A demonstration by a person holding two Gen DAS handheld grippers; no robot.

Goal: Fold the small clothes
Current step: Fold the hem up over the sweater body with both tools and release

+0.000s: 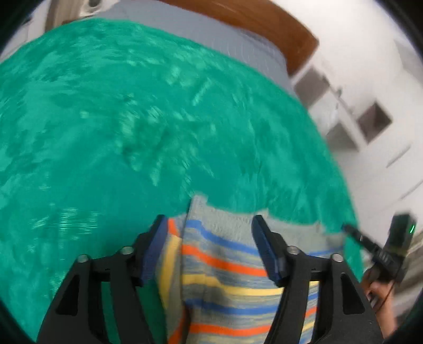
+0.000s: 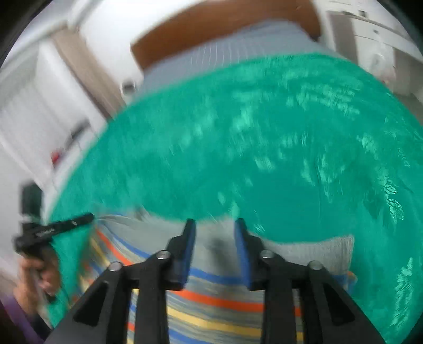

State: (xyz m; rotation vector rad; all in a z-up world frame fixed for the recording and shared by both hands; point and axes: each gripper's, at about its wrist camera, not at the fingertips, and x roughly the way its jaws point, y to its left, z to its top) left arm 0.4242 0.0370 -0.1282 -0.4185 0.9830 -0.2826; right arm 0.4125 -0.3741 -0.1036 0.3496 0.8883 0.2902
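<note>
A small knit garment (image 1: 224,254), grey with blue, orange and yellow stripes, lies on a green fuzzy blanket (image 1: 132,119). In the left wrist view my left gripper (image 1: 209,221) hangs over the garment's far edge. Its jaws stand wide apart and the blue pads press on nothing. In the right wrist view the same striped garment (image 2: 211,299) spreads under my right gripper (image 2: 214,223). Those jaws stand partly apart above the grey top band, holding nothing. Both views are blurred by motion.
The green blanket (image 2: 264,145) covers a bed with a grey sheet (image 1: 224,34) and a brown wooden headboard (image 1: 264,23). White shelving (image 1: 370,119) stands to the right. A hand (image 1: 378,291) grips the other tool's handle at the frame edge; another hand (image 2: 34,275) shows at far left.
</note>
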